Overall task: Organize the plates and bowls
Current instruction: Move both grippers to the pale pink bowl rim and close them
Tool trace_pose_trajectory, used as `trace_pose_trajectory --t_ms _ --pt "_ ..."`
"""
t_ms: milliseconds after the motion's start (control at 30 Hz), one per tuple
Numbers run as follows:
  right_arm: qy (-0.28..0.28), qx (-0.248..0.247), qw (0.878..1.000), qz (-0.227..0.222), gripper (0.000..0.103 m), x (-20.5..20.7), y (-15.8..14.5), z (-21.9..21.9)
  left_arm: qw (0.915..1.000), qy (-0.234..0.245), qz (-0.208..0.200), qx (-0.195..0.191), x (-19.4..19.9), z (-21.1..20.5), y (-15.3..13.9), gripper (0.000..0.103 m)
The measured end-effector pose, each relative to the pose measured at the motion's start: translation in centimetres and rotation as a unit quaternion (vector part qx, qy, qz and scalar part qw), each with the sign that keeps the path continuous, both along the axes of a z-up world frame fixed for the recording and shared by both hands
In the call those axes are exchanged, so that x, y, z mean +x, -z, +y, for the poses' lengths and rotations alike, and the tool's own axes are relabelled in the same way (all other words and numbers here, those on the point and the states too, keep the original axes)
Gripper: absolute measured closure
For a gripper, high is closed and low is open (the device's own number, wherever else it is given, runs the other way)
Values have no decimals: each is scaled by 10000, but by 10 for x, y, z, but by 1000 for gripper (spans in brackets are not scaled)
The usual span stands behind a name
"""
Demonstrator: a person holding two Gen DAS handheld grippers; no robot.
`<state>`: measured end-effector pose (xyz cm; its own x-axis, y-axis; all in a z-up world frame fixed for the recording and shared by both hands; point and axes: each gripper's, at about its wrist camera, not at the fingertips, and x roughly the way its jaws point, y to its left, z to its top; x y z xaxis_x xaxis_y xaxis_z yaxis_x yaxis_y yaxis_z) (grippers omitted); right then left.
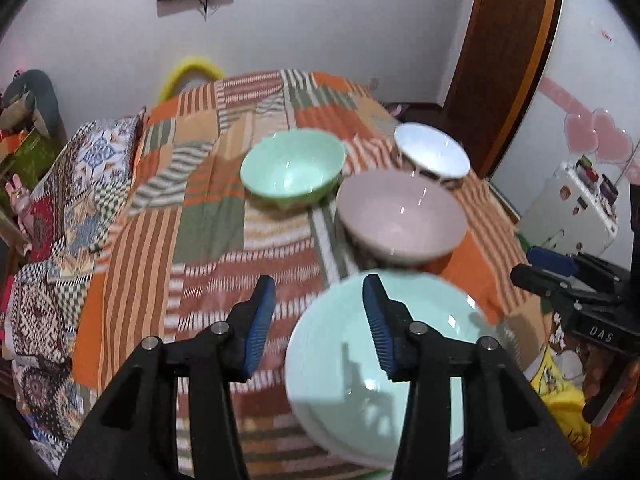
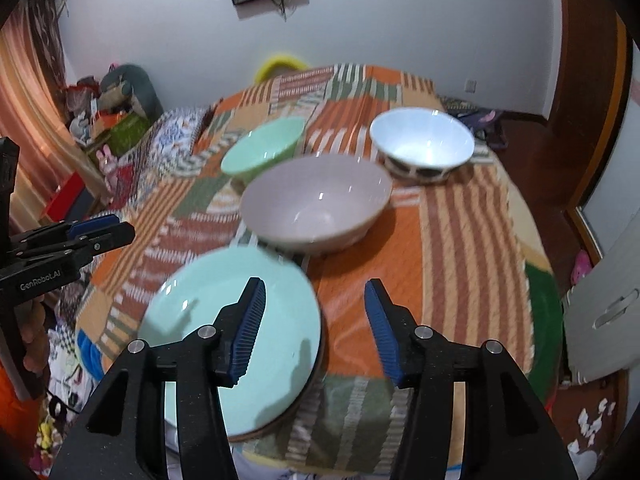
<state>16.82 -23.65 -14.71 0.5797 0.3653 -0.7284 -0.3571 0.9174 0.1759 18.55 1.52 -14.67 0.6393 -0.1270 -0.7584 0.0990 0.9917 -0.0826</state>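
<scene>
Landmark: the pale green plate (image 2: 240, 332) lies on the striped bedspread (image 2: 460, 248), at its near edge.
Left gripper (image 1: 320, 320): above the plate's left rim, jaws spread, nothing between them.
Right gripper (image 2: 316, 324): above the plate's right rim, jaws spread, empty.
Pink bowl (image 2: 316, 208): just behind the plate, upright.
Green bowl (image 2: 262, 154): behind the plate, further left.
White bowl (image 2: 422, 146): behind the plate, further right.

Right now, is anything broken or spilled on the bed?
Nothing looks broken or spilled. The green plate lies flat on another dish, whose rim shows beneath it. The pink bowl, green bowl and white bowl stand upright and empty on the quilt.
</scene>
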Motion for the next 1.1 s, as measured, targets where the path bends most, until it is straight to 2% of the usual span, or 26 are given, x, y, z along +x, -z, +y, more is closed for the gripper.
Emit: trace_pose_trajectory --t_ms 67,167,233,667,733,800,833,900,967,1033,1100 --pt "61 64 9999 -63 55 6 -4 -1 10000 44 -54 -19 12 -5 -5 57" --pt "179 127 9997 -137 55 17 -7 -6 9999 86 -67 -11 28 -12 -5 49" --pt "254 230 9993 -131 55 27 -6 -9 9999 147 1 -42 43 -16 -2 49" --pt "461 359 9983 86 55 80 19 -16 9988 191 444 -58 109 -23 50 50" --pt "450 373 9982 133 55 87 23 -15 9984 204 513 -121 117 -23 56 54" --pt "443 394 9980 210 55 93 28 -14 9977 258 604 -137 123 -23 63 67" --pt "423 406 9980 252 55 95 31 -14 9974 284 645 -139 125 -22 66 70" --pt "425 418 9976 338 55 100 36 -13 9971 317 683 -141 130 -22 71 82" --pt "410 422 9976 369 60 102 39 -13 9966 366 718 -158 133 -22 76 84" --pt "369 414 9977 378 72 103 41 -13 9963 409 721 -224 133 -22 78 87" --pt "344 372 9980 374 76 104 43 -13 9961 455 730 -210 134 -25 80 87"
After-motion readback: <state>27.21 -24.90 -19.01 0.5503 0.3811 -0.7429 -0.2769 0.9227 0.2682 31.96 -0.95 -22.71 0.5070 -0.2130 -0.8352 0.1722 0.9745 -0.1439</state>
